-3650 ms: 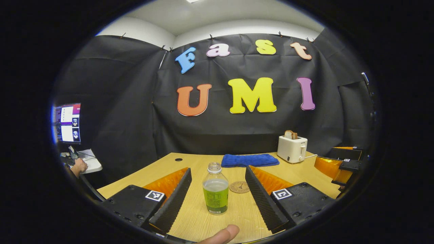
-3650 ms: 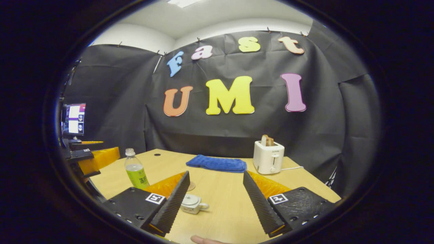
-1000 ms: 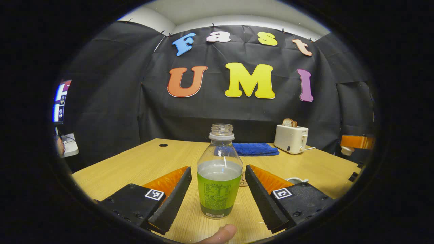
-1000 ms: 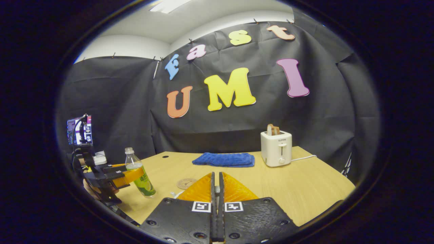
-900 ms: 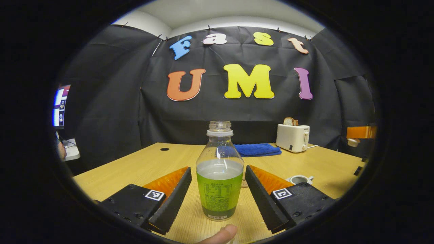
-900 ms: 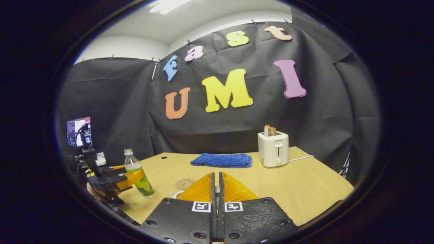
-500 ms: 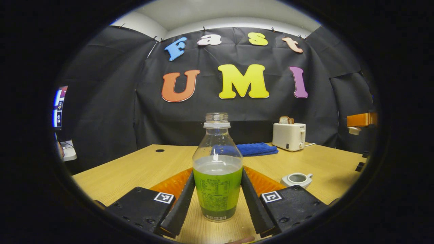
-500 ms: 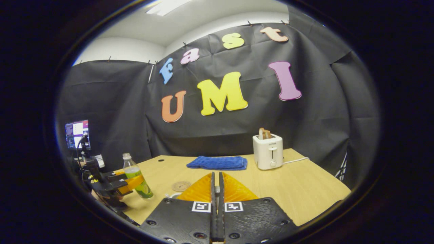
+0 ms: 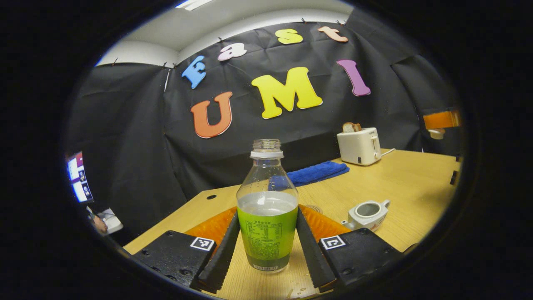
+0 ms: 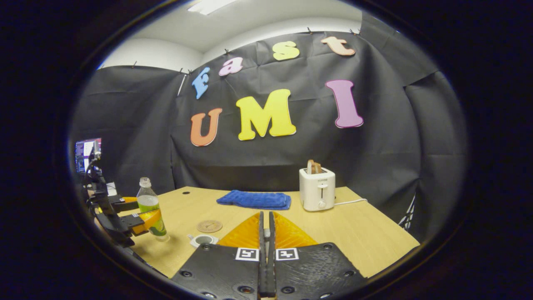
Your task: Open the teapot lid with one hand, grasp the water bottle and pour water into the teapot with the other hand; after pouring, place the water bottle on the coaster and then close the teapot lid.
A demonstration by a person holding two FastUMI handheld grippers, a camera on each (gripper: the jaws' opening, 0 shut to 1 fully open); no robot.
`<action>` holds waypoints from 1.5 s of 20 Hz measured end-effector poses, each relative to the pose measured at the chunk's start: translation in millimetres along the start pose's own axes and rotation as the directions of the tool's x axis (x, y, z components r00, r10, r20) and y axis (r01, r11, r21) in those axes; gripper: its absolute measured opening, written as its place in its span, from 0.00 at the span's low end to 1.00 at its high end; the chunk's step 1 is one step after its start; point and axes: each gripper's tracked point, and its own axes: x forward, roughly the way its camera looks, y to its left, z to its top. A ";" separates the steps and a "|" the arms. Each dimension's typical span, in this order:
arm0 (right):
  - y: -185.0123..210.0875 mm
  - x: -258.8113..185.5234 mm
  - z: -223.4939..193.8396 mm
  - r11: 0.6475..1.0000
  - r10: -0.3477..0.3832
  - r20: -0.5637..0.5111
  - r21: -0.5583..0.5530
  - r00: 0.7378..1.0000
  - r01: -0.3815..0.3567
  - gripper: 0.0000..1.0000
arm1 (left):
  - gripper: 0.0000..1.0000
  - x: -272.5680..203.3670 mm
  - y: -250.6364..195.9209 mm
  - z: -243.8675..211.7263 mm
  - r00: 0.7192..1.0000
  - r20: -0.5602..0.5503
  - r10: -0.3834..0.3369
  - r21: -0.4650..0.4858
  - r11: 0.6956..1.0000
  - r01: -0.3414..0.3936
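A clear bottle with a green label, uncapped and part full, stands between the fingers of my left gripper, which is shut on its labelled body. In the right gripper view the bottle leans slightly, base near the table, held by the left gripper. The white teapot sits open to the bottle's right, also seen as the teapot low in the right gripper view. My right gripper is shut; from the left gripper view the right gripper hangs high with the white lid in it. A round coaster lies behind the teapot.
A white toaster with bread stands at the back of the wooden table, a blue towel to its left. A monitor and a person's hand are beyond the table's left edge.
My left gripper's fingers have shut on the bottle and the view has tilted. The right gripper, holding the lid, has stayed shut and turned a little to the right.
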 end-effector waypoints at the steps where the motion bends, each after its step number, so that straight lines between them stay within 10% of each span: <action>1: -3.4 -0.5 1.6 1.000 -0.010 0.002 -0.005 1.000 0.010 0.00 | 0.77 0.6 0.1 0.4 1.000 -0.020 0.005 0.059 0.998 -0.004; 5: -7.2 -3.1 6.0 0.999 -0.032 0.019 -0.029 0.999 0.032 0.00 | 0.77 8.9 -0.9 -4.8 0.995 -0.090 0.040 0.358 0.934 -0.005; 10: -6.4 -3.1 7.6 0.999 -0.035 0.030 -0.020 0.999 0.036 0.00 | 0.76 15.3 -9.4 -9.0 0.990 -0.128 0.053 0.652 0.757 0.043; 15: -10.7 -2.3 7.5 0.999 -0.043 0.028 -0.016 0.999 0.043 0.00 | 0.76 5.1 -22.1 -24.5 0.977 -0.211 0.034 0.789 0.597 0.149; 30: -33.9 -6.9 14.0 0.990 -0.126 0.048 -0.051 0.991 0.129 0.01 | 0.73 -5.6 -43.4 9.8 0.979 -0.169 0.116 0.985 -0.021 0.172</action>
